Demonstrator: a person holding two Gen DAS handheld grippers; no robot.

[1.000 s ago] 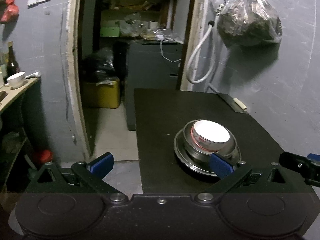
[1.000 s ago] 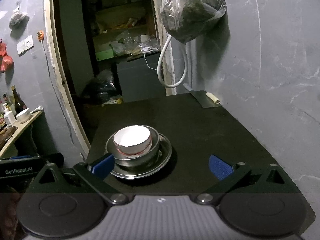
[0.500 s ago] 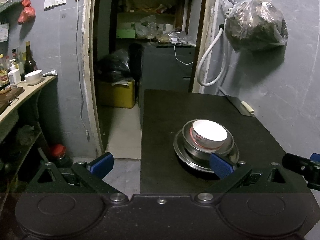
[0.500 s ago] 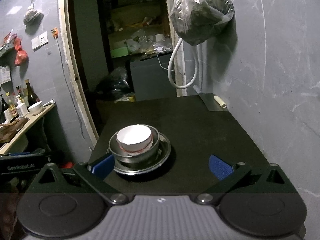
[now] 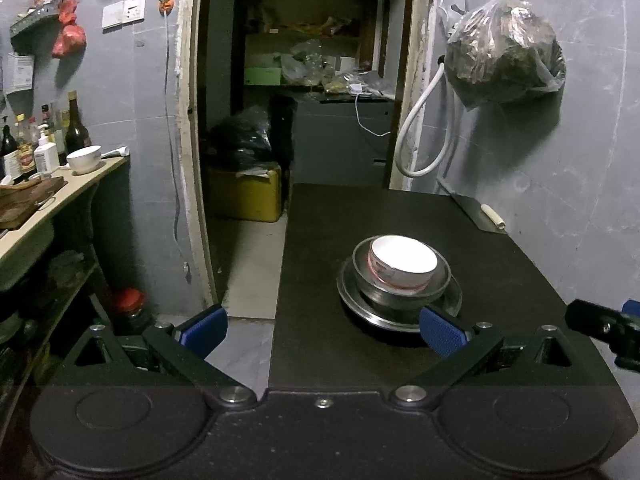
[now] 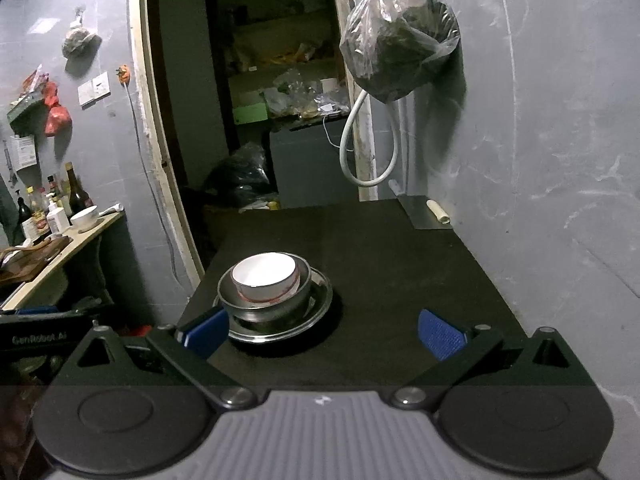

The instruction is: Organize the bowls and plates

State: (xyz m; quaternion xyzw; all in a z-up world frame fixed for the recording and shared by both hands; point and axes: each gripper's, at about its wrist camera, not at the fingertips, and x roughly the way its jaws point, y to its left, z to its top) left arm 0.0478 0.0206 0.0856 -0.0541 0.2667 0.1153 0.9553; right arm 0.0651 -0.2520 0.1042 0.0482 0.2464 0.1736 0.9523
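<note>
Left wrist view: the left gripper [image 5: 322, 330] has its blue-padded fingers spread wide with nothing between them. It hangs over the near left edge of the black table [image 5: 360, 216], one finger out over the floor, the other low in front of the dishes. On the table, toward its right side and nearer the front edge than the back, a white bowl [image 5: 402, 266] sits tilted inside a metal bowl [image 5: 366, 276], which stands on a metal plate [image 5: 400, 320]. Part of the right gripper [image 5: 604, 326] pokes in at the right edge of the frame. A cleaver [image 5: 476, 214] lies at the far right corner of the table, against the wall.

Right wrist view: the right gripper [image 6: 322, 334] is also spread wide and holds nothing, above the near edge of the table [image 6: 400, 264]. The stack stands toward the table's left edge: white bowl [image 6: 264, 276] in the metal bowl [image 6: 276, 304] on the metal plate [image 6: 320, 300], just beyond the left finger. A filled plastic bag [image 6: 398, 40] hangs on the wall beyond the far right corner.
</note>
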